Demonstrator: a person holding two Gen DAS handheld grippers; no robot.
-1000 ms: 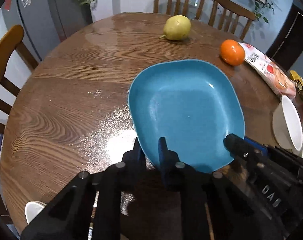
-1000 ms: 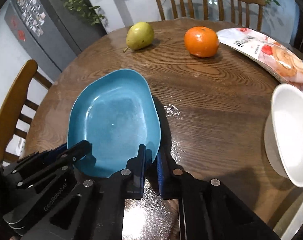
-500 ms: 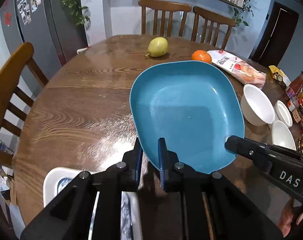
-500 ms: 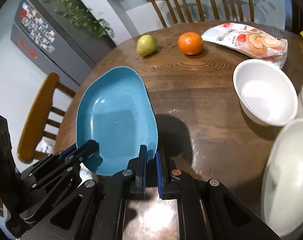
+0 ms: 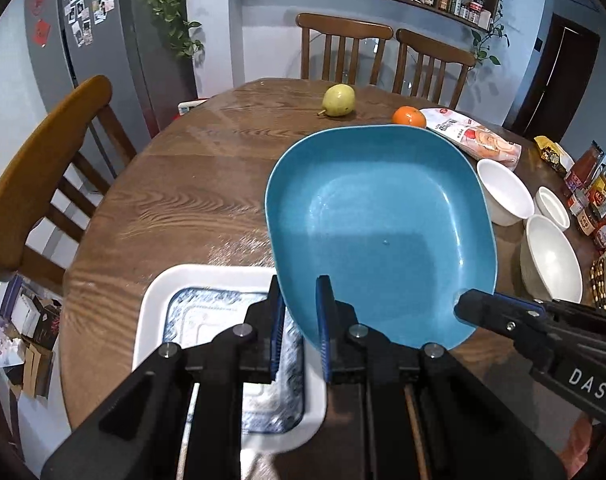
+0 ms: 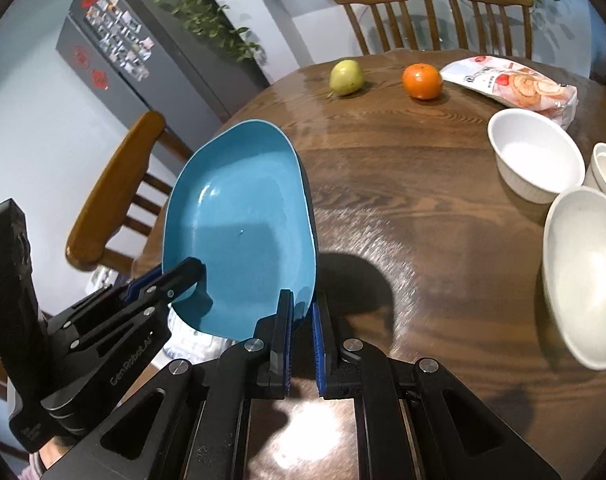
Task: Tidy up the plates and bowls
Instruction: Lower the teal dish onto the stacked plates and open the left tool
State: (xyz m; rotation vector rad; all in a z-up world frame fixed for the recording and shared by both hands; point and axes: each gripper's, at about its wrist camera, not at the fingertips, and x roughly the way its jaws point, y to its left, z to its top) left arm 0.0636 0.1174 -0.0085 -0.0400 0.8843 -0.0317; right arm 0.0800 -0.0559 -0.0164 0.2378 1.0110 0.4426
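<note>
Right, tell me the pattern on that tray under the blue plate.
White rim, blue-and-white patterned centre on the tray; clearest in the left wrist view.

Pear point(image 5: 338, 99), orange point(image 5: 408, 116), snack bag point(image 5: 477, 138) on table point(image 5: 191, 184); chairs behind.

My blue plate point(image 5: 379, 220) looks smooth and a bit shiny, like plastic. The round table point(image 5: 207, 184) is brown wood with wavy lines, and it is very shiny. The white bowls point(image 6: 535, 156) near its right edge look smooth and glossy, and my grippers point(image 5: 299, 312) are dull black plastic.
</note>
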